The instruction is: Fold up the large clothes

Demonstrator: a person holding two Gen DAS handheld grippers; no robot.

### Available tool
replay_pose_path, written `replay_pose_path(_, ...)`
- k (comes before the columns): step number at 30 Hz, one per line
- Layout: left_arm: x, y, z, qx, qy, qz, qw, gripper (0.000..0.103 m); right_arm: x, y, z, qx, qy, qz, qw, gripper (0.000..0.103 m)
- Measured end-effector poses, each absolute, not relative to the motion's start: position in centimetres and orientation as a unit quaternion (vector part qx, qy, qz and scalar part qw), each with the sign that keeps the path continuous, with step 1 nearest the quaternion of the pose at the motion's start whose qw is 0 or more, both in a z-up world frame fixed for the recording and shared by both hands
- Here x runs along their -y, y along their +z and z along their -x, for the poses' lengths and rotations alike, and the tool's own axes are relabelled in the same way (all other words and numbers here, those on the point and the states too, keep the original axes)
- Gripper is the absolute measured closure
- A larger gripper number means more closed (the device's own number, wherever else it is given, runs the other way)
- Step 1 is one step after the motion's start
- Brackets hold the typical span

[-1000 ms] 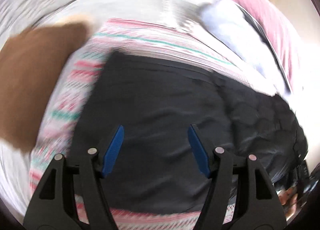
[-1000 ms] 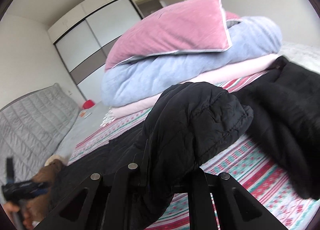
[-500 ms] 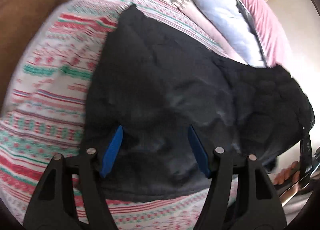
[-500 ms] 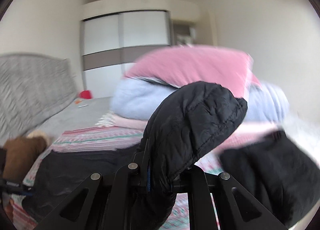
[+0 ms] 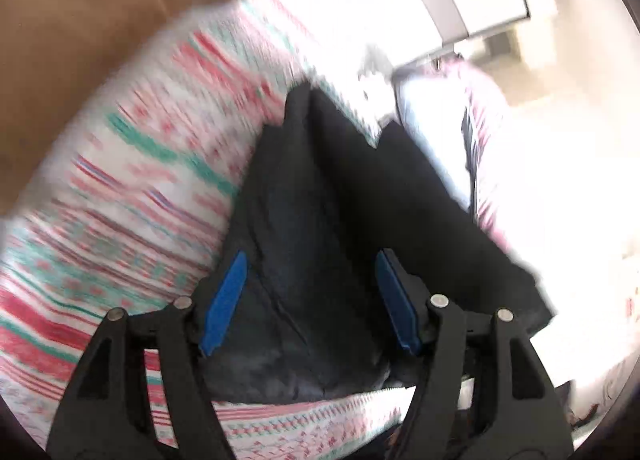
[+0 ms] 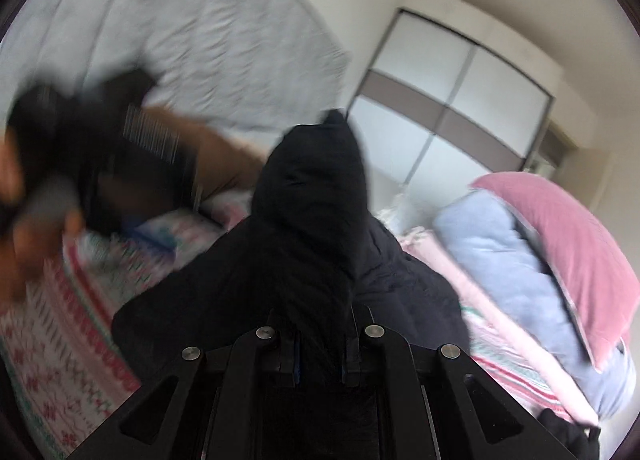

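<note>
Bed (image 5: 132,180) w/ its red-green-white patterned cover fills most of both views. Only the right wrist view shows the room behind: gray quilted headboard (image 6: 208,40), wardrobe (image 6: 460,108) w/ white sliding doors, plus the stack of bedding (image 6: 532,260), pink cushion on top of a pale blue blanket; the left wrist view gets that stack blown out and blurred at far right.

Black jacket (image 5: 340,240) lies spread on the bed cover, seen flat from above in the left wrist view. Right wrist view shows what the left doesn't: one part of the jacket (image 6: 316,200) is lifted up off the bed in a tall hump, rest draped below it.

Brown plush toy (image 5: 92,20) sits at the bed's upper left, blurry in both.

My left gripper (image 5: 310,296) is spread wide, blue pads apart, hovering over the jacket, nothing between them. It also shows blurred at left in the right wrist view (image 6: 100,164).

My right gripper (image 6: 320,340) is pressed together, pinching the jacket's lifted fabric.
</note>
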State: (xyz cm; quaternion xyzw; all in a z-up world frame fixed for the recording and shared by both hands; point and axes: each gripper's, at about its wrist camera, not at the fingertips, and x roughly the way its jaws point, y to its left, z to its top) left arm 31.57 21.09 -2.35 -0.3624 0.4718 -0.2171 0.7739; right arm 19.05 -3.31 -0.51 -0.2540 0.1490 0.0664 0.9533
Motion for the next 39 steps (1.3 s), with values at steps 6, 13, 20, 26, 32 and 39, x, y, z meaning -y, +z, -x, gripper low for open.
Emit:
replay_pose_path(6,-21.4,-3.0,-31.9,-0.482,-0.217,0.38,0.759,0.035,0.9,-4.4,-19.4,-0.168,0.1,0.299,0.934,0.088)
replay_pose_path(13,-20.8,-2.3,-32.0,-0.48,-0.228,0.359,0.767,0.035,-0.1,-7.6,-19.4,-0.21,0.157,0.341,0.903,0.053)
replay_pose_path(20,-20.4,-2.1,-31.9,-0.482,-0.216,0.335,0.78,0.035,4.0,-1.2,-14.2,-0.218,0.271,0.214,0.913,0.039)
replay_pose_path(26,-19.2,0.0,-31.7,-0.449,-0.239,0.312,0.803,0.035,14.3,3.3,-14.3,-0.2,0.288,0.016,0.936,0.039)
replay_pose_path(32,-15.4,1.6,-32.1,-0.443,-0.27,0.254,0.816,0.034,18.9,-1.5,-21.4,-0.314,0.211,-0.073,0.923,0.067)
replay_pose_path(39,-12.8,2.1,-33.0,-0.448,-0.232,0.181,0.844,0.034,12.2,-6.8,-21.7,-0.383,0.233,0.041,0.893,0.068)
